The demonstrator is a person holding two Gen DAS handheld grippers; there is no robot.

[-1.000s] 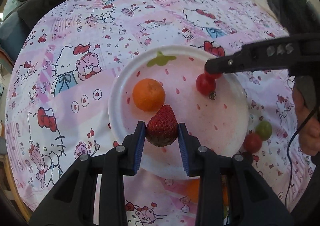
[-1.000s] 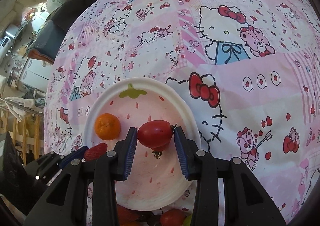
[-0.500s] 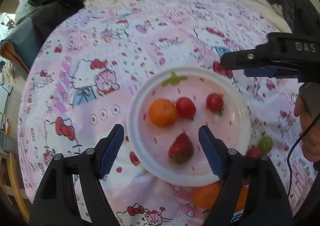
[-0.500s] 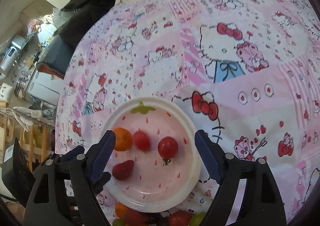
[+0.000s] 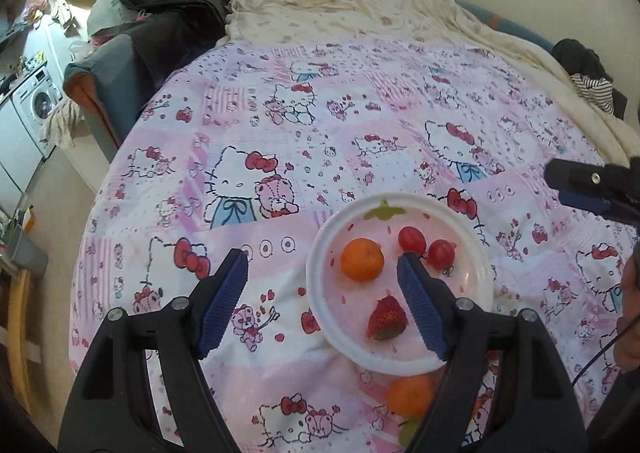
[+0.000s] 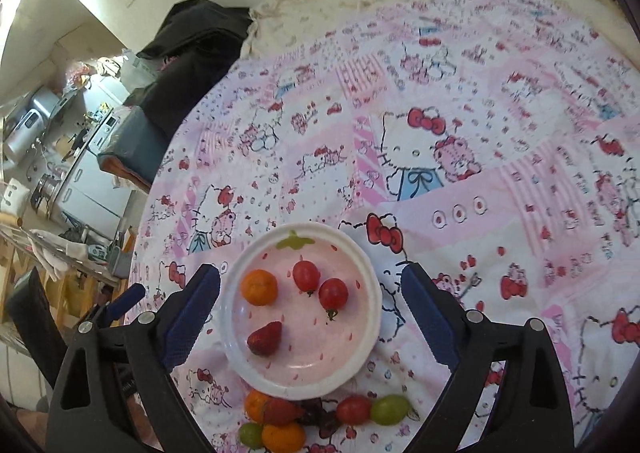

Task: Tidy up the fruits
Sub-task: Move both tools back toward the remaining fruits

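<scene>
A white strawberry-print plate [image 5: 316,273] [image 6: 372,293] lies on the pink cartoon-cat bedspread. It holds an orange [image 5: 362,259] [image 6: 259,287], two cherry tomatoes [image 5: 412,239] [image 6: 333,293] and a strawberry [image 5: 387,319] [image 6: 265,338]. My left gripper [image 5: 320,255] hangs open above the plate's left side, holding nothing. My right gripper [image 6: 310,269] hovers over the plate with its jaws opening wide and nothing pressed between them. Each gripper shows in the other's view, the right gripper [image 5: 580,189] at the right edge and the left gripper [image 6: 128,299] at the lower left.
Loose fruit lies just in front of the plate: oranges [image 6: 256,405], a strawberry [image 6: 282,411], a tomato [image 6: 352,409] and green grapes [image 6: 390,409]. A cream blanket [image 5: 380,5] and dark clothes [image 5: 172,1] lie at the bed's far end. The bed's edge drops off at left.
The left gripper let go of the strawberry and the right let go of a tomato, both onto the plate. Both grippers opened, rose and drew back.
</scene>
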